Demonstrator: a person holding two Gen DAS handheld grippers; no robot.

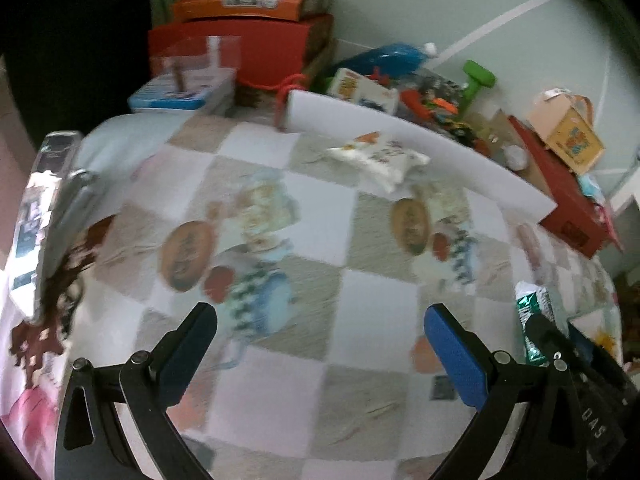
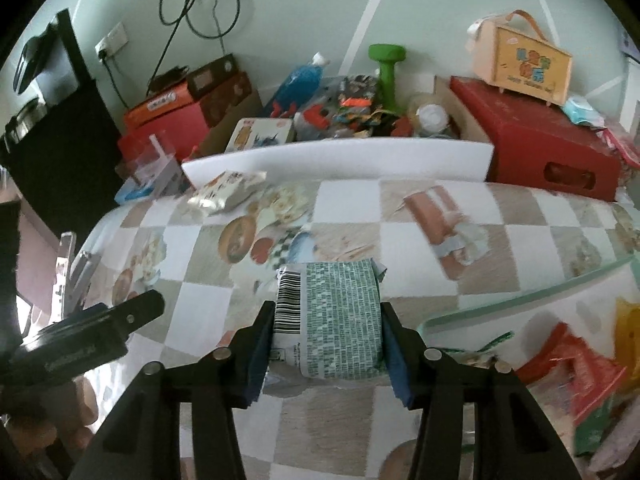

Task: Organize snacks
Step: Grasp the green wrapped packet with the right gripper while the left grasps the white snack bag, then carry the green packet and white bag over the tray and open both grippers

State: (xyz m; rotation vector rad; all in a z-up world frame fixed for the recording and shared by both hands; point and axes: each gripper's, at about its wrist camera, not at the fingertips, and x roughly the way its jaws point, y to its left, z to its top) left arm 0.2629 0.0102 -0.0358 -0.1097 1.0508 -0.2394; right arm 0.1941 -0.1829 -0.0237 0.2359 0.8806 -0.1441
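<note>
green-printed snack packet (image 2: 336,320) sits clamped between the right hand-held gripper (image 2: 326,344) pads.

- A green dumbbell (image 2: 387,67) stood against the wall.
- A red box (image 2: 536,148) carried a small peach case (image 2: 520,65).
- A white foam board (image 2: 340,157) edged the checkered desk (image 2: 440,292).
</note>
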